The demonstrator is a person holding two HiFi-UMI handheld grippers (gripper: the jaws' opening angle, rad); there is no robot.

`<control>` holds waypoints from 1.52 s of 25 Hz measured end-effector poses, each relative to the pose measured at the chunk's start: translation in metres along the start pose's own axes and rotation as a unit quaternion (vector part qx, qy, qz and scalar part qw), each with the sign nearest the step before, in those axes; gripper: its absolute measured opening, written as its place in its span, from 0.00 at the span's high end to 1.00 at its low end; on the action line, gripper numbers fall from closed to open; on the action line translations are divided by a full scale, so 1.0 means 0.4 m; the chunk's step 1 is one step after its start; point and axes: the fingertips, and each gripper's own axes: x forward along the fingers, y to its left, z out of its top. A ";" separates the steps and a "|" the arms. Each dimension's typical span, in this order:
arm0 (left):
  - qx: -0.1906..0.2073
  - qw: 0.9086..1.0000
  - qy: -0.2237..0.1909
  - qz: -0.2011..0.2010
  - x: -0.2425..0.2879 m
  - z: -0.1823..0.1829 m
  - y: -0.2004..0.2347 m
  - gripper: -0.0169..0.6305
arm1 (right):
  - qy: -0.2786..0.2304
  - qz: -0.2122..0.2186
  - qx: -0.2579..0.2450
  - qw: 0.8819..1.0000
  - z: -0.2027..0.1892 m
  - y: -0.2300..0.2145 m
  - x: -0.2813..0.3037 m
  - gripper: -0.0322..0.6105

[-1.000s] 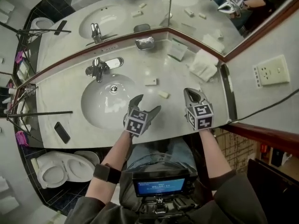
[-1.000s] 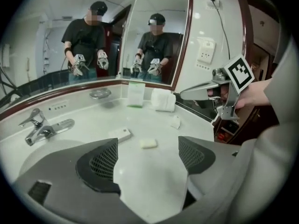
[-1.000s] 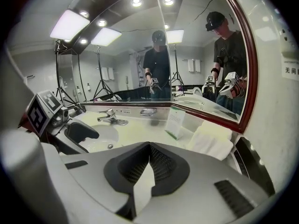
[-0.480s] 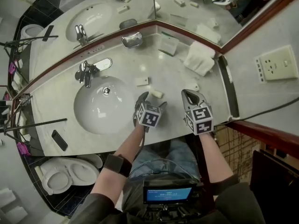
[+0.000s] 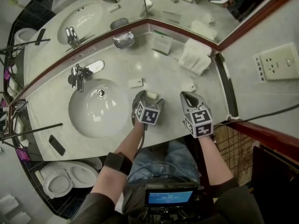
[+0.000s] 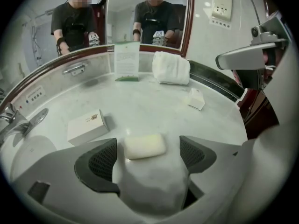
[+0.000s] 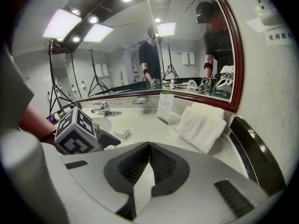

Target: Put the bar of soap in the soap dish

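Left gripper (image 6: pixel 148 157), lowered since earlier, straddles the smooth, rounded cream soap bar (image 6: pixel 144 146) on the marble counter (image 6: pixel 140 101), jaws apart; right gripper (image 7: pixel 148 163) closed, empty.

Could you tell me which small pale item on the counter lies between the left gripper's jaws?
The rounded bar of soap; the square-edged box lies left of it, the small packet farther back.

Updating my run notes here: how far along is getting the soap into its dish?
Done: nothing yet; the bar of soap lies on the counter. In hand: the left tongs stand open either side of it, not gripping; the right tongs are shut, empty. Left: grip, lift, carry it to the soap dish.
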 end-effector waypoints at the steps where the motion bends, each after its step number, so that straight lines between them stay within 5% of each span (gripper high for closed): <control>1: 0.002 1.000 -0.003 0.004 -0.003 0.006 0.002 0.32 | 0.000 -0.001 0.000 1.000 -0.002 -0.005 0.001 0.92; 6: 0.011 1.000 -0.017 0.013 -0.014 0.019 -0.004 0.36 | 0.001 -0.005 0.002 1.000 -0.009 -0.023 0.006 0.92; 10: 0.011 0.999 -0.026 0.016 -0.018 0.023 -0.009 0.57 | 0.001 0.000 0.006 1.000 0.005 -0.013 0.006 0.92; 23: 0.013 0.997 -0.077 0.008 -0.121 0.119 0.000 0.58 | -0.003 0.013 -0.012 1.000 0.032 0.012 0.015 0.92; 32: 0.039 0.988 -0.151 0.010 -0.377 0.203 0.017 0.58 | -0.017 0.052 -0.039 0.998 0.110 0.077 -0.001 0.92; 38: 0.029 0.973 -0.226 0.020 -0.599 0.224 0.049 0.58 | -0.033 0.096 -0.063 0.993 0.161 0.147 -0.024 0.92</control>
